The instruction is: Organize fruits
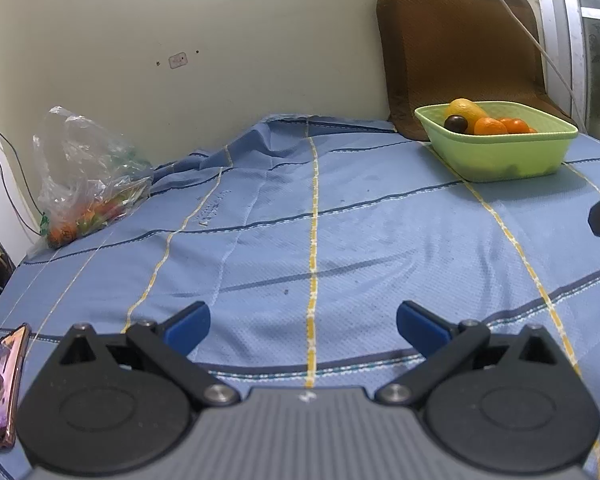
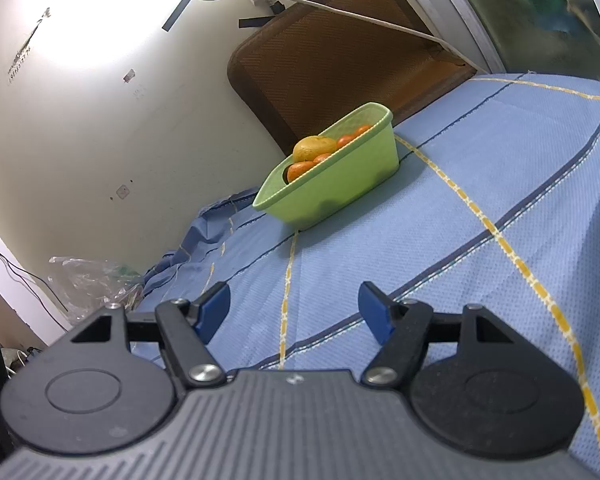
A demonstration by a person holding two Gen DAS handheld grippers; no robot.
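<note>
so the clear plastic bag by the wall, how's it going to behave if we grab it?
Likely floppy: the clear plastic bag is crumpled thin film, so it should deform and sag around its contents. Probably bottom-heavy, since the orange and green items sit at its base. The film may slip between the fingers; a pinch on the bunched top looks safer.

Cream wall (image 1: 260,40) behind blue striped bedsheet (image 1: 340,240); brown cushion (image 1: 460,52).

The blue sheet (image 1: 340,240) lies bare and open across its middle, from the near edge to the wall. Obstacles sit at the margins: a green basket (image 1: 500,156) of fruit at the far right against a brown cushion (image 1: 460,52), a crumpled plastic bag (image 1: 88,176) far left, a phone (image 1: 4,384) at the near left edge.
</note>
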